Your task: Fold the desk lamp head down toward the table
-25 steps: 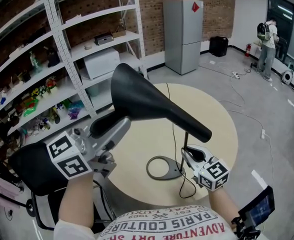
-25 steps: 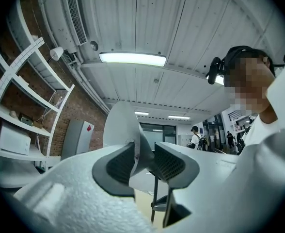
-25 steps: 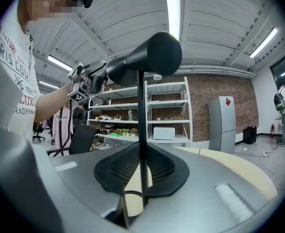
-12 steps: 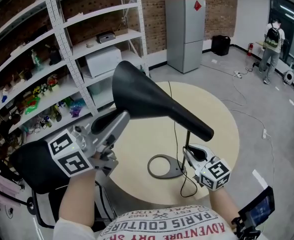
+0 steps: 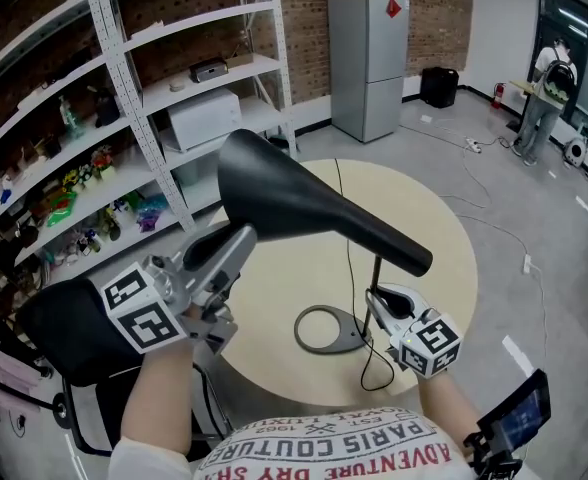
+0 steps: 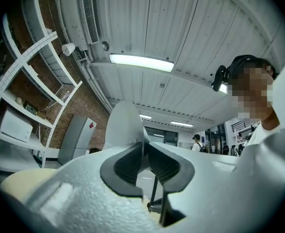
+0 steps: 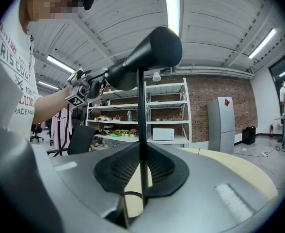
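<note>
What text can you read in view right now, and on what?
"PARIS COUTURE": white T-shirt, upside down in head view.
"ADVENTUR...": same shirt, end cut off.
Smaller shirt print: too small to read.
Red diamond sign on fridge: too small to read.
Marker cubes: square patterns, no words.

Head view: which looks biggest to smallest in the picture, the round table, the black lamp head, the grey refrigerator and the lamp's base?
1. round table
2. lamp head, though it is close to the camera, which enlarges it
3. refrigerator, far off, so it looks small
4. lamp base
</note>
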`<action>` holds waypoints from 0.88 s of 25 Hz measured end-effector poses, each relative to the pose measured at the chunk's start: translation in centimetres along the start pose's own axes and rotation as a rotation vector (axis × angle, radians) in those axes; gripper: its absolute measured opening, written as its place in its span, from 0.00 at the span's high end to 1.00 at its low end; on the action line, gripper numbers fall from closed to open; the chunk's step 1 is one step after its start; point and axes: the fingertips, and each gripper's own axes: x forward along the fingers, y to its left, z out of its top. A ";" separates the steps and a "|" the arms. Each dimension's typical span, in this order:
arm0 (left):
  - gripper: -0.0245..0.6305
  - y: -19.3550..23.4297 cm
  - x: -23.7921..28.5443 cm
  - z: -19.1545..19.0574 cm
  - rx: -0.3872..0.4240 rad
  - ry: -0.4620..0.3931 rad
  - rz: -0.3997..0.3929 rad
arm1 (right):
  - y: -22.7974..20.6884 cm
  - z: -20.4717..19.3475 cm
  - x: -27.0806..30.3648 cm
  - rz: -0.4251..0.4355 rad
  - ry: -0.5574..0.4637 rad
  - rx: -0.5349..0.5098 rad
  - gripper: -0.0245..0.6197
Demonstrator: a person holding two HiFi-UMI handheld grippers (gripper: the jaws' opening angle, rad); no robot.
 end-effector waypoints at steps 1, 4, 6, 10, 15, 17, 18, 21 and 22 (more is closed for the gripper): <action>0.89 0.1 -0.1 0.1 -0.004 0.000 0.001 | 0.0 0.1 0.1 0.000 0.001 0.000 0.89; 0.90 0.3 -0.1 0.3 -0.006 -0.003 0.003 | 0.0 0.4 0.3 -0.002 0.007 -0.007 0.89; 0.90 0.4 -0.1 0.4 0.003 -0.005 0.008 | 0.0 0.5 0.4 -0.004 0.011 -0.013 0.89; 0.90 0.5 -0.1 0.0 0.005 -0.001 0.015 | -0.1 0.2 0.4 -0.005 0.013 -0.013 0.89; 0.90 0.9 -0.4 -0.2 -0.007 -0.004 0.023 | -0.1 0.3 0.6 -0.003 0.014 -0.014 0.89; 0.90 1.0 -0.6 -0.4 -0.009 -0.006 0.031 | 0.0 0.2 0.6 -0.001 0.015 -0.015 0.89; 0.90 1.0 -0.7 -0.6 -0.008 -0.007 0.035 | 0.0 0.2 0.6 0.001 0.014 -0.015 0.89; 0.90 1.0 -0.9 -1.0 -0.011 -0.010 0.040 | 0.0 0.1 0.5 0.003 0.013 -0.015 0.89; 0.90 1.0 -0.9 -1.1 -0.014 -0.010 0.041 | 0.0 0.1 0.5 0.002 0.012 -0.016 0.89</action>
